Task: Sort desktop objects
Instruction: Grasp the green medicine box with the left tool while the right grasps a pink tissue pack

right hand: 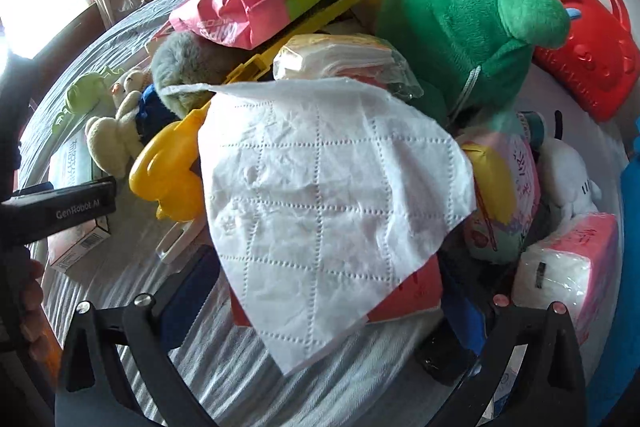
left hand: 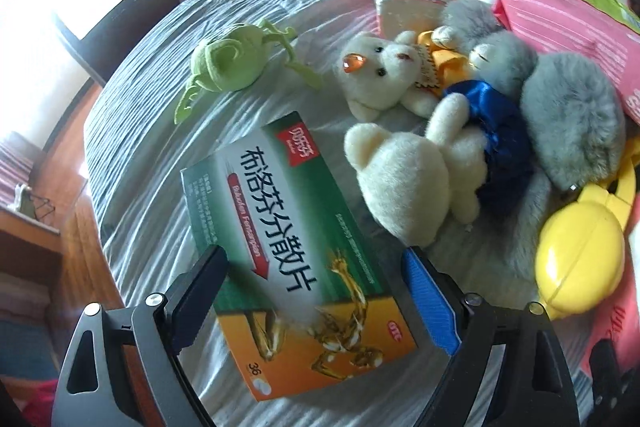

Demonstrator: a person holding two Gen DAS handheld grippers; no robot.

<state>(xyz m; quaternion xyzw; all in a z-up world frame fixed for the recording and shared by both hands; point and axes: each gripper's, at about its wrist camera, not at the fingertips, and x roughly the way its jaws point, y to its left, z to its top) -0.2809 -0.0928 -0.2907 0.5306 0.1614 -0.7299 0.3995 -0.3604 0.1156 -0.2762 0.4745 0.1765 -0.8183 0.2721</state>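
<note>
Left tongs: my left gripper (left hand: 316,275) is spread wide, astride the green-and-orange cardboard medicine box (left hand: 292,247), lower centre of frame; neither finger looks to be touching it yet.
Box: flat on the grey-striped cloth (left hand: 140,131), just beside the cream plush bear with blue ribbon (left hand: 420,183).
Right tongs: right gripper (right hand: 320,311) open around a red packet (right hand: 416,291) draped by a white quilted tissue sheet (right hand: 320,187), centre frame.
Technique: I'd square both fingers on the box's long edges, close gently so the card doesn't buckle, and keep clear of the bear.
</note>
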